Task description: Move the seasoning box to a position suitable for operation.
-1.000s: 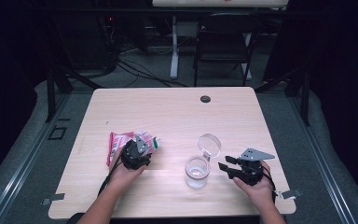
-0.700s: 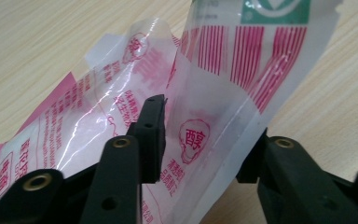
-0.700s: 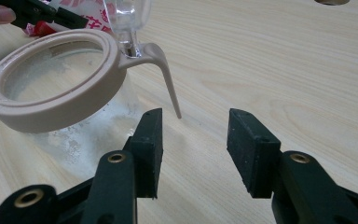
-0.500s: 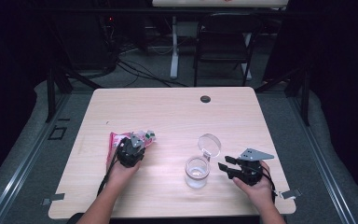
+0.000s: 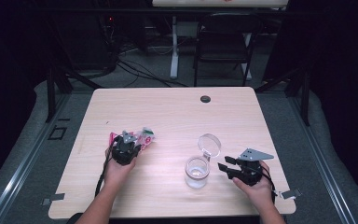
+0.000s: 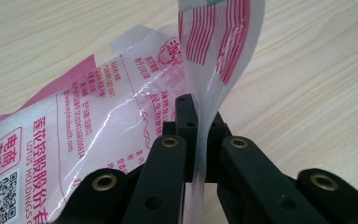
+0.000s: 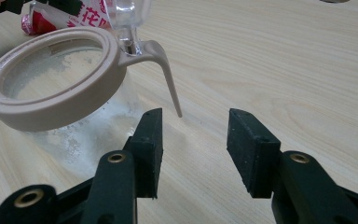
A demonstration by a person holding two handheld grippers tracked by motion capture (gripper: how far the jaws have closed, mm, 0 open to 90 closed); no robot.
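- High view puts the pink-and-white plastic packet (image 5: 142, 137) on the wooden table (image 5: 168, 112), well to the left of the glass jar (image 5: 196, 171)
- left gripper (image 6: 196, 140) has just been closing its jaws and now clamps the packet's thin film edge between them
- I judge the packet light, soft and slippery; the flat sealed edge looks the safest hold
- Its long axis seems to run away from the jar, the pinched end curling upward
- right gripper (image 7: 193, 135) waits just beside the jar, jaws apart and empty, near the open lid (image 5: 209, 143)
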